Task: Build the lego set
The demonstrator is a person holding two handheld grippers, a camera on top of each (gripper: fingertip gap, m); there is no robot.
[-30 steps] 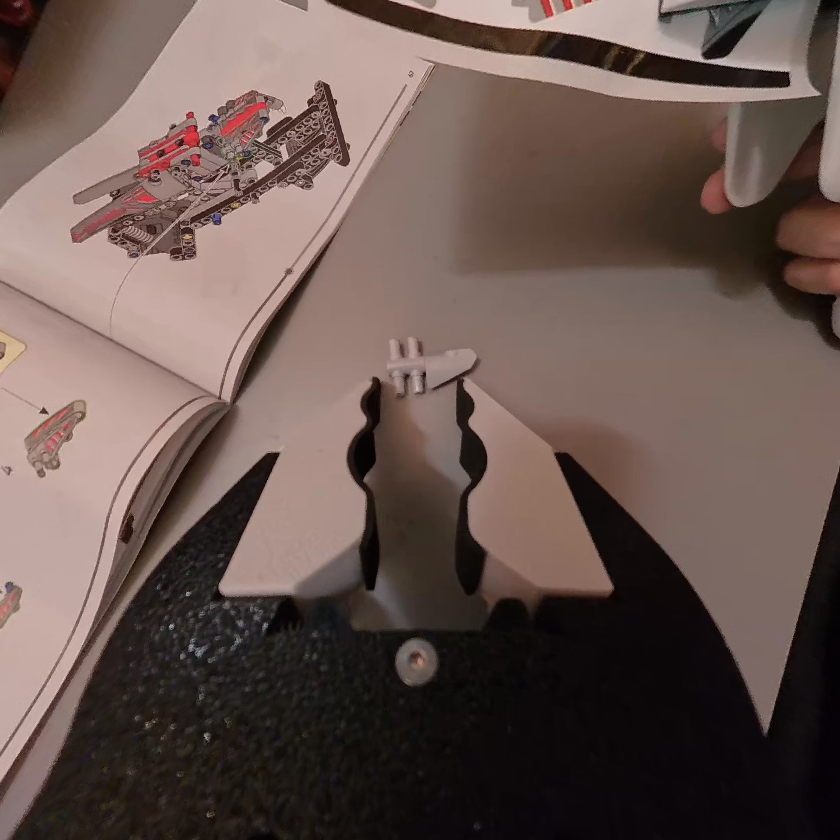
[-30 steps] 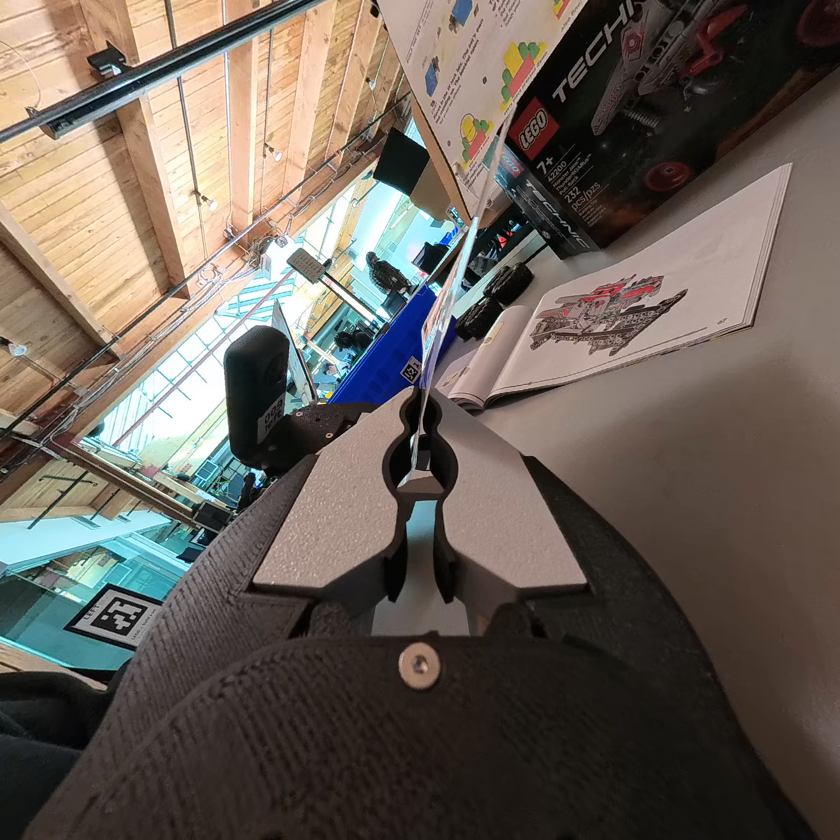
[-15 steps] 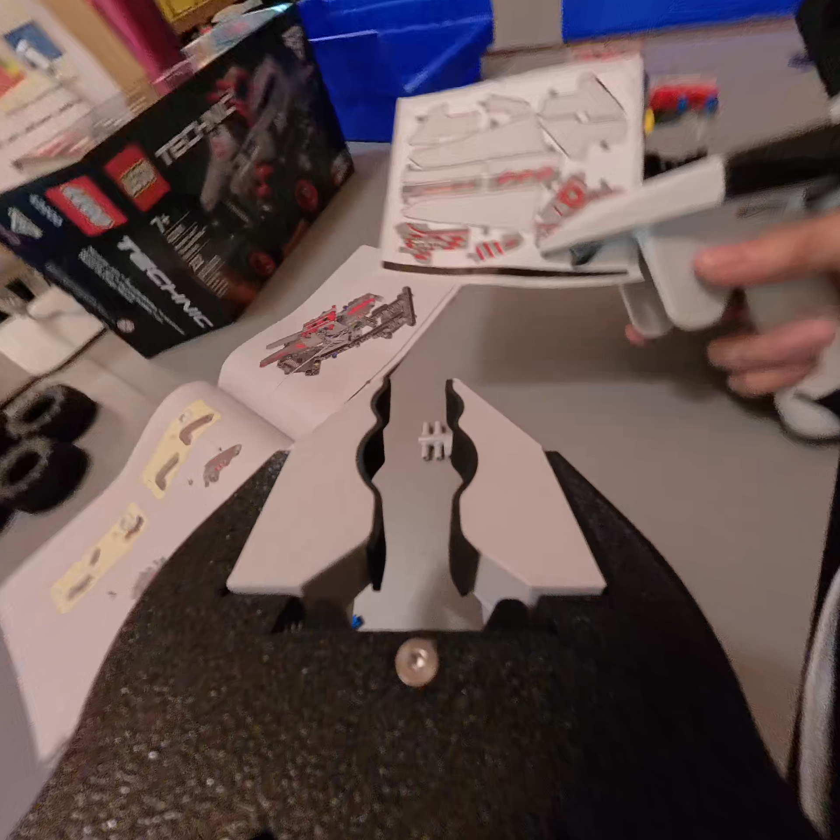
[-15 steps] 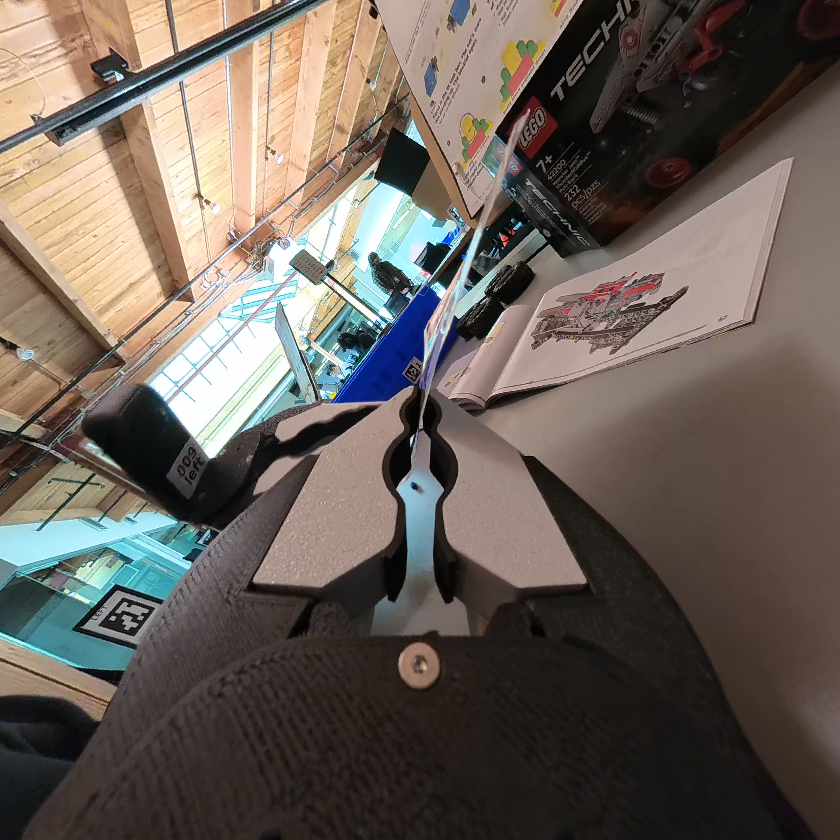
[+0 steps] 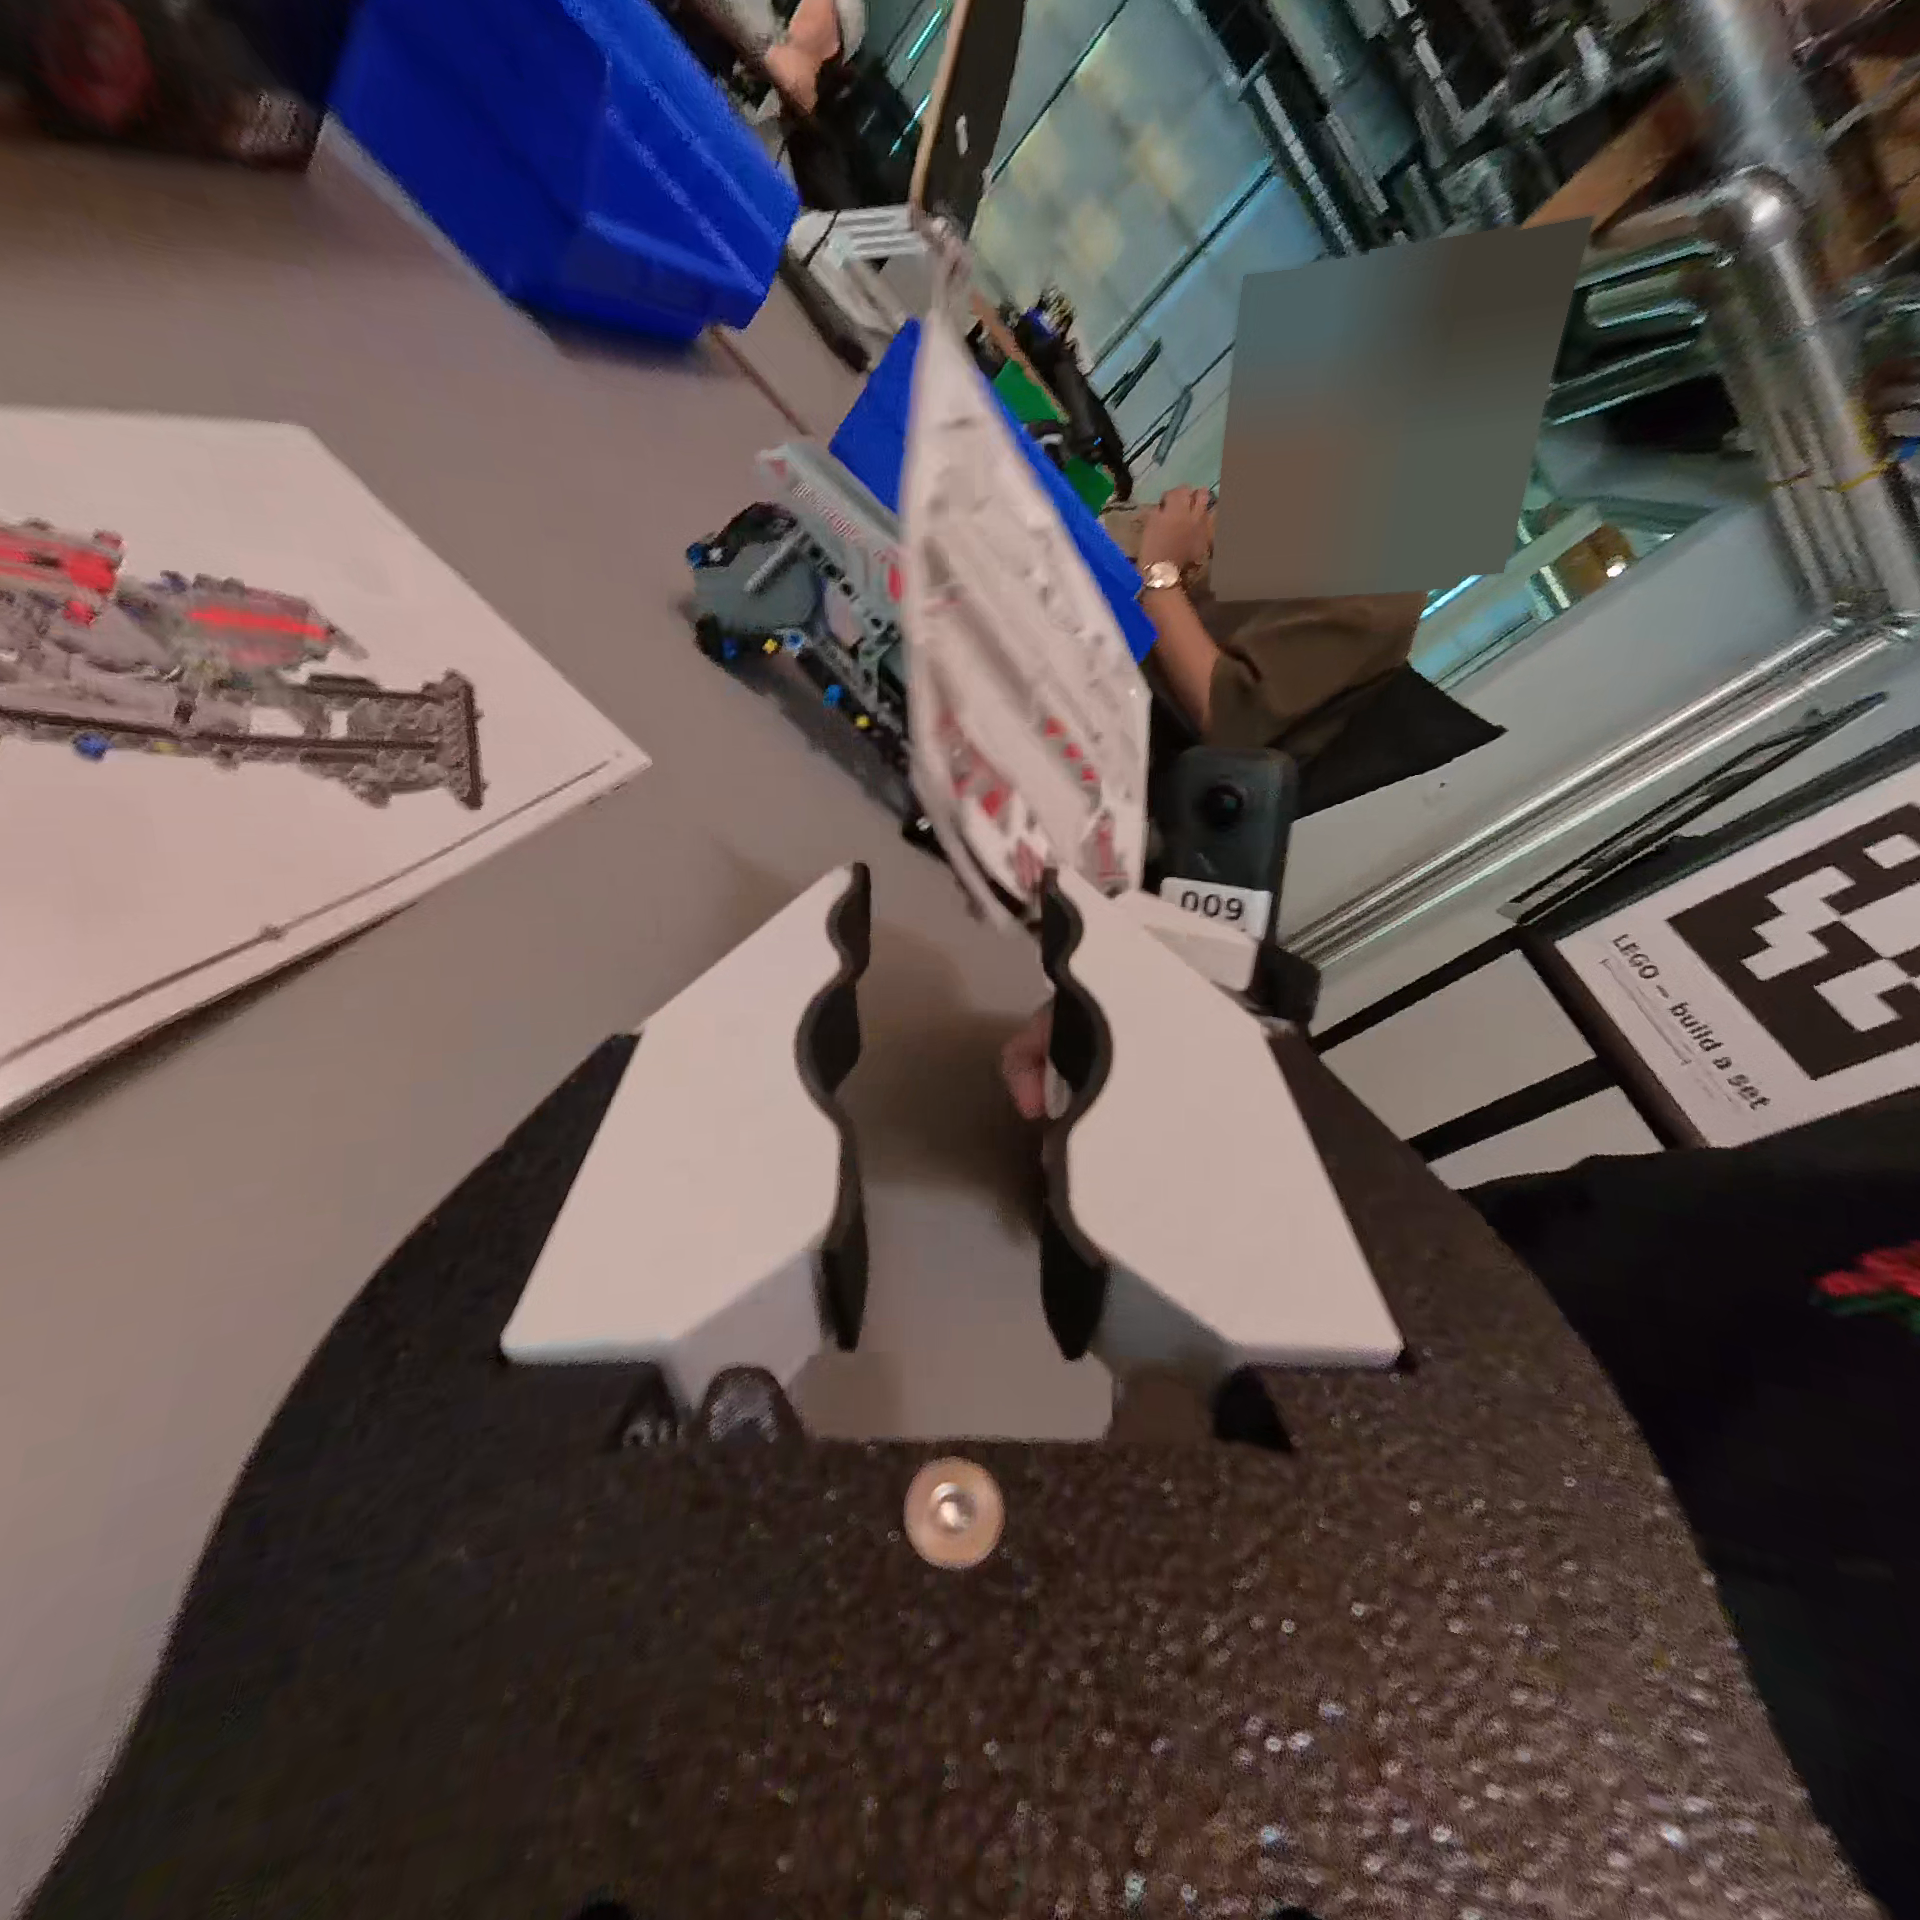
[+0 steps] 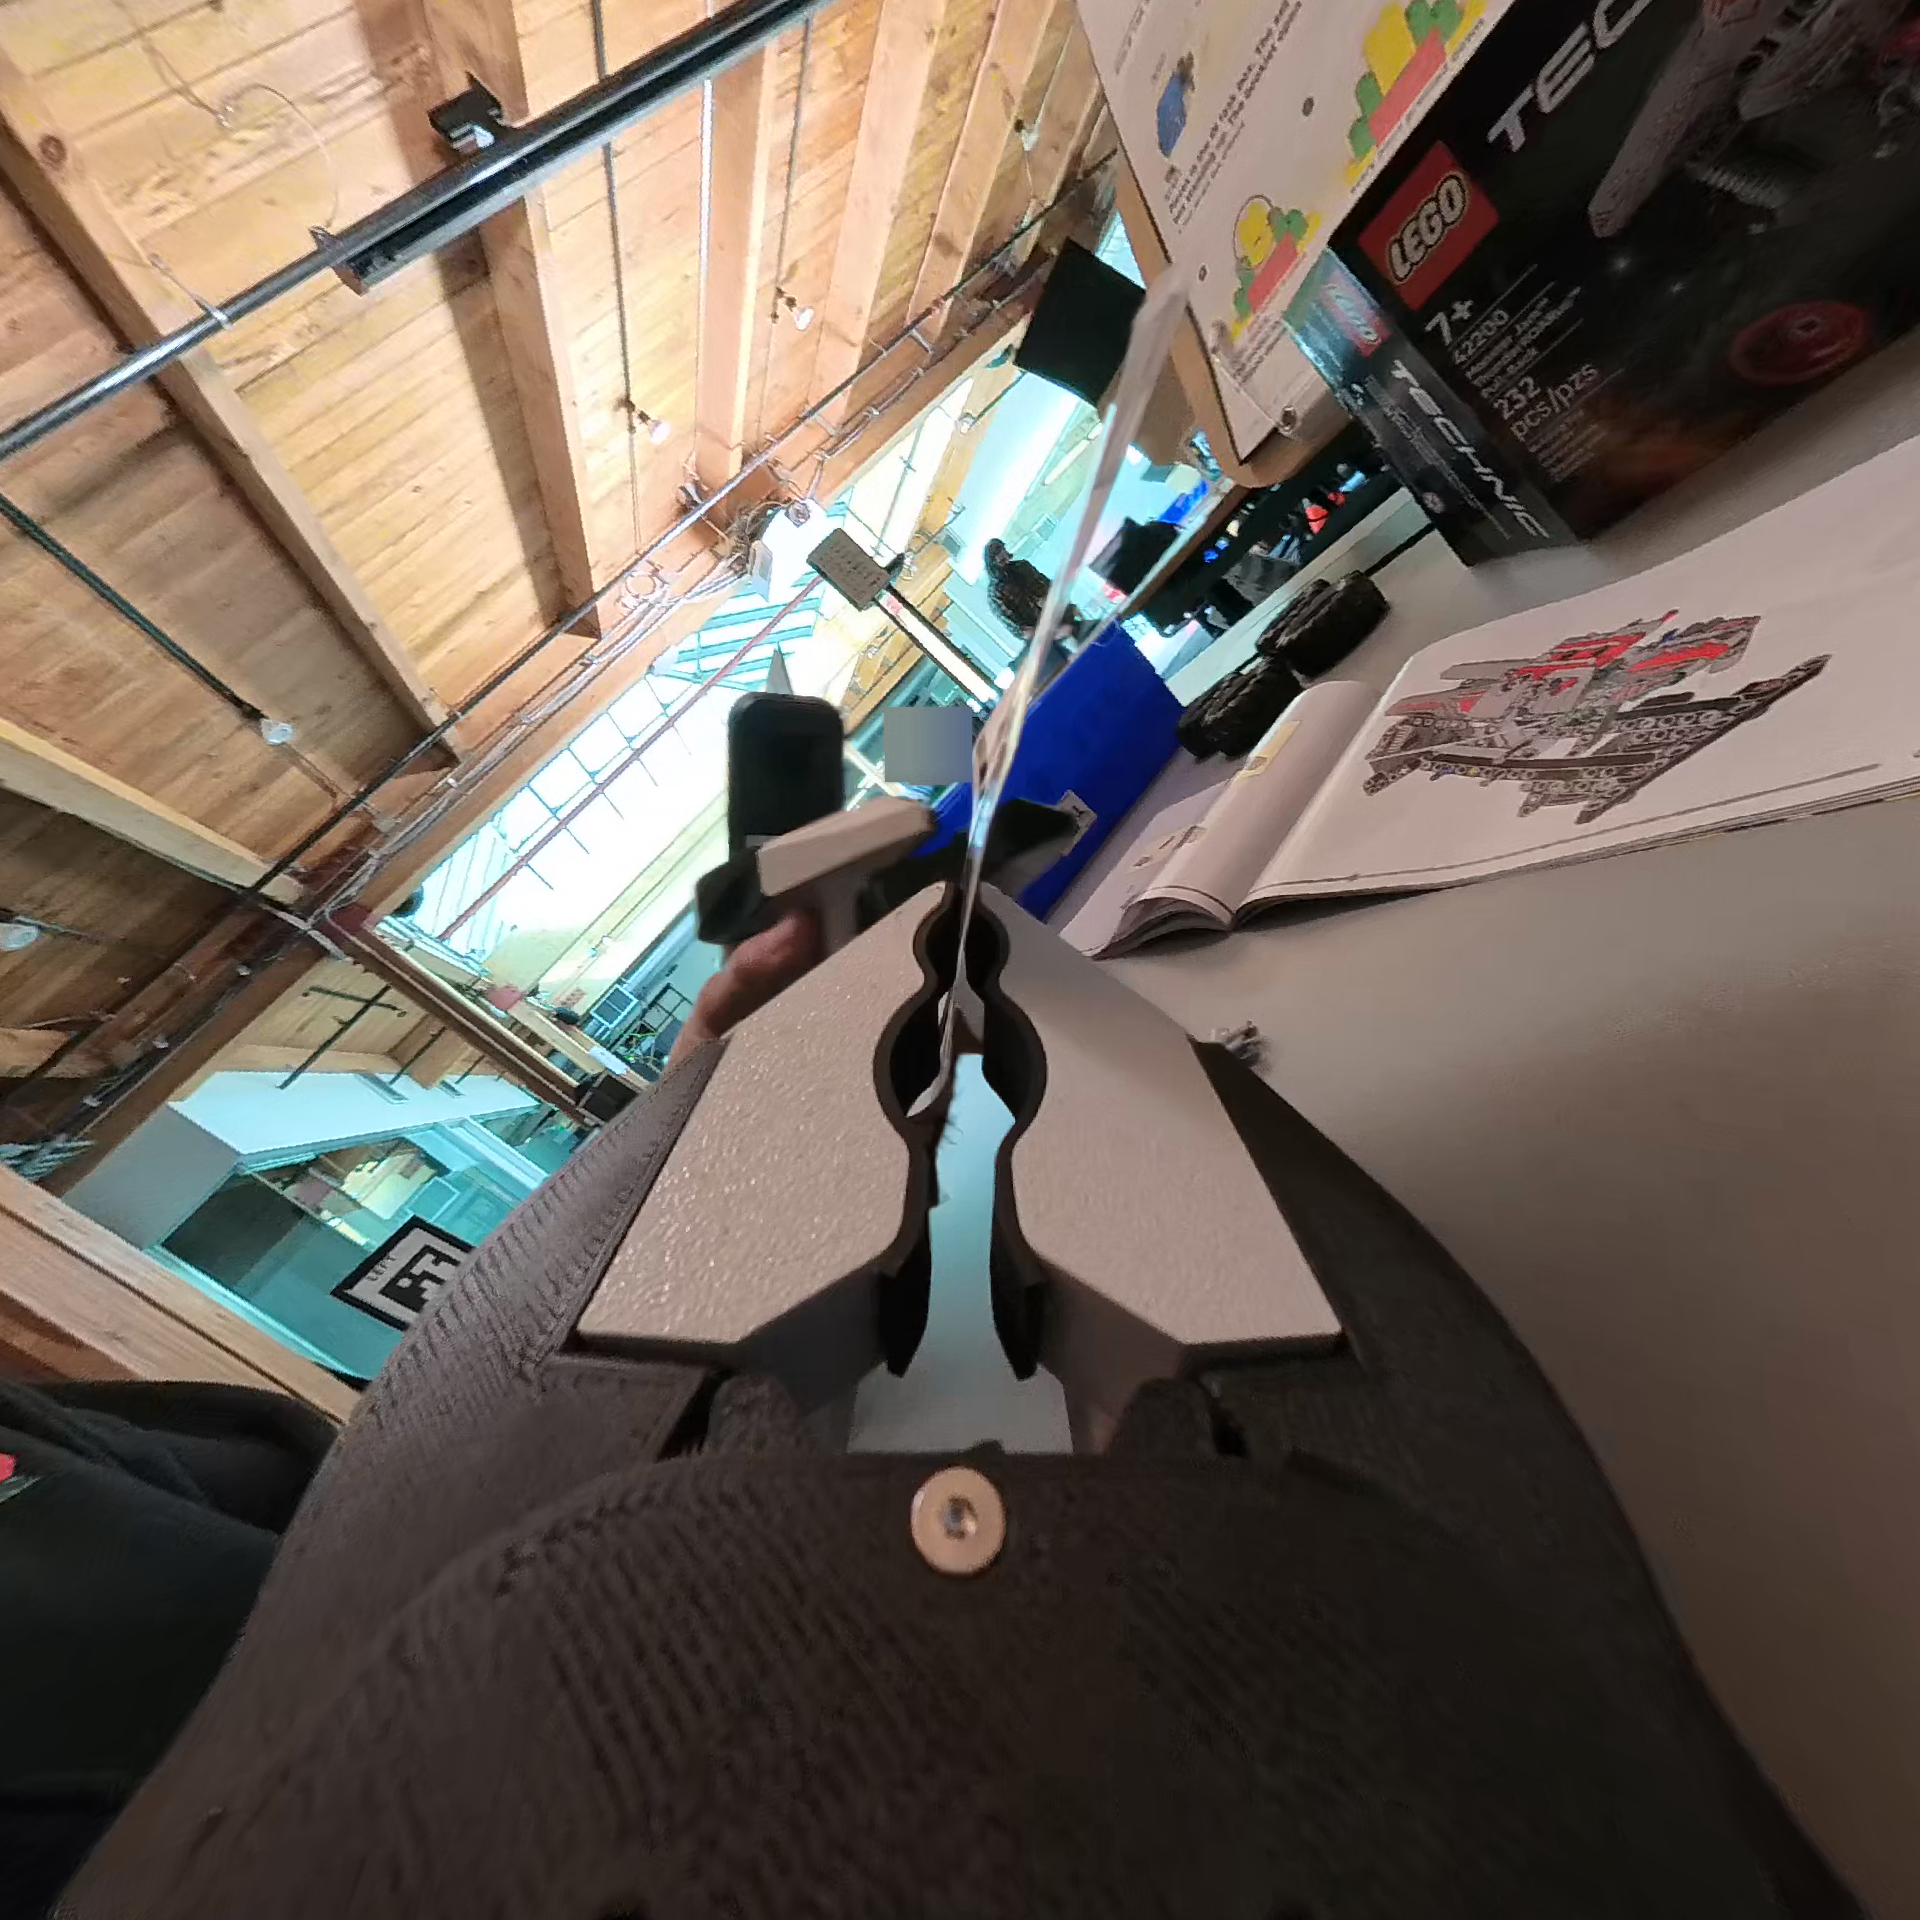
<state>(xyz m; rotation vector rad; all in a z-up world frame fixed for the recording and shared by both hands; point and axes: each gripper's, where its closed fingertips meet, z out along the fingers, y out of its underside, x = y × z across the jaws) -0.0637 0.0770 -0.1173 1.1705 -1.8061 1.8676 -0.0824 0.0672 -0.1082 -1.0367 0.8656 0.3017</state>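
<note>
My right gripper (image 6: 961,920) is shut on the lower edge of the sticker sheet (image 6: 987,758) and holds it upright above the table, edge-on in the right wrist view. In the left wrist view the sheet (image 5: 1013,665) stands just beyond my open, empty left gripper (image 5: 951,914), with its bottom corner by the right fingertip. My left gripper also shows in the right wrist view (image 6: 894,831), close beside the sheet. A small grey Lego piece (image 6: 1236,1034) lies on the table by my right gripper. The partly built model (image 5: 800,603) stands farther back.
The open instruction booklet (image 5: 260,727) lies on the grey table to the left and also shows in the right wrist view (image 6: 1558,748). The Lego box (image 6: 1610,260) and loose black tyres (image 6: 1288,655) are behind it. Blue bins (image 5: 561,156) stand at the back. A person (image 5: 1299,675) sits beyond the table. My left and right fingertips are right by each other. The partly built model (image 5: 800,603) is about equally far from each gripper, around 20 cm.
My left gripper has lifted away from the small grey piece on the table and swung up toward the sticker sheet. My right gripper has kept hold of the sheet, nearly still.
</note>
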